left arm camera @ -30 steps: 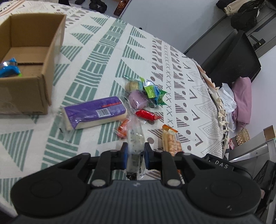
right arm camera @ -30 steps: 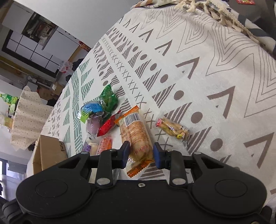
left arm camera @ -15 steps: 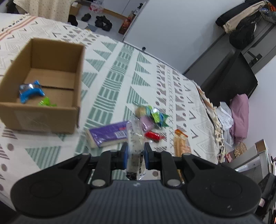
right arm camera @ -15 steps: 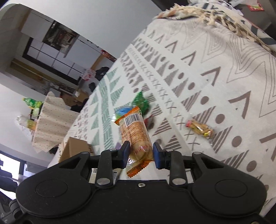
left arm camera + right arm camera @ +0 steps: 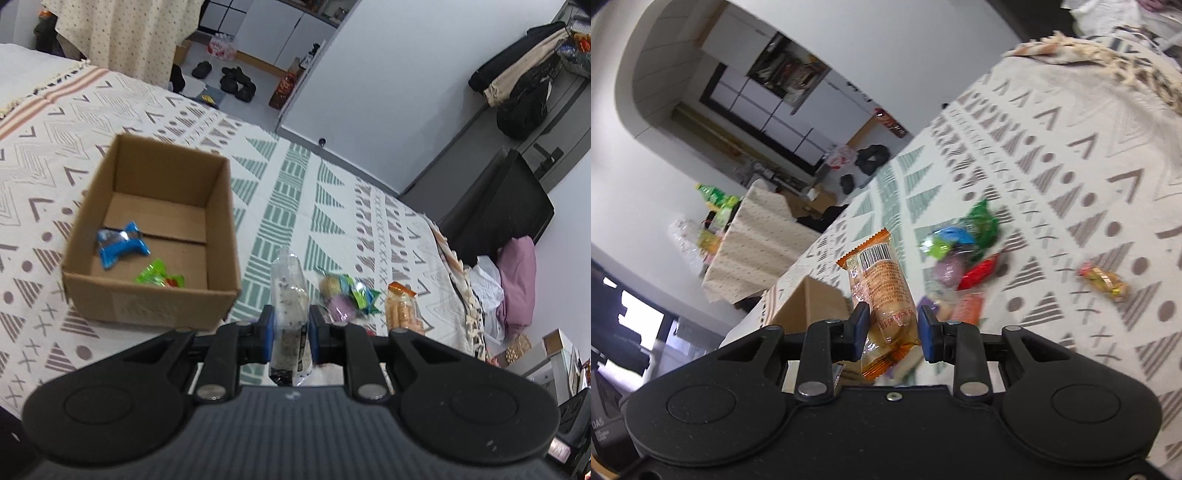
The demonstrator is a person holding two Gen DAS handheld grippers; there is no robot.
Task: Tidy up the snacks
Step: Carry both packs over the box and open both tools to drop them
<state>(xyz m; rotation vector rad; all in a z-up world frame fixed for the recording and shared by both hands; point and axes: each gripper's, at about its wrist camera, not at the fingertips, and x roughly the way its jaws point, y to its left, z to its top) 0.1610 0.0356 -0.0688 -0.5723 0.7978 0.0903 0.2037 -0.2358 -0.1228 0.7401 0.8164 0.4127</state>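
Beside the cardboard box: we hold both snacks clear of the patterned cloth.
Landmark: cardboard box point(image 5: 155, 236), open-topped, standing on the patterned cloth point(image 5: 295, 206).
Left hand-held gripper point(image 5: 290, 328): clamped on a clear speckled snack packet point(image 5: 289, 295), which stands upright between the blue pads, just right of the box's near corner.
Right hand-held gripper point(image 5: 892, 326): clamped on an orange wrapped cake point(image 5: 882, 291), barcode end up; the box point(image 5: 809, 306) shows just behind it to the left.
Inside the box: we see a blue wrapper point(image 5: 120, 247) and a green wrapper point(image 5: 159, 277) on its floor.
Right of the box: a pile of small snacks point(image 5: 347, 295) lies on the cloth, with a red candy point(image 5: 979, 273) in it.
Farther right of the box: one yellow candy point(image 5: 1104, 282) lies apart from the pile.
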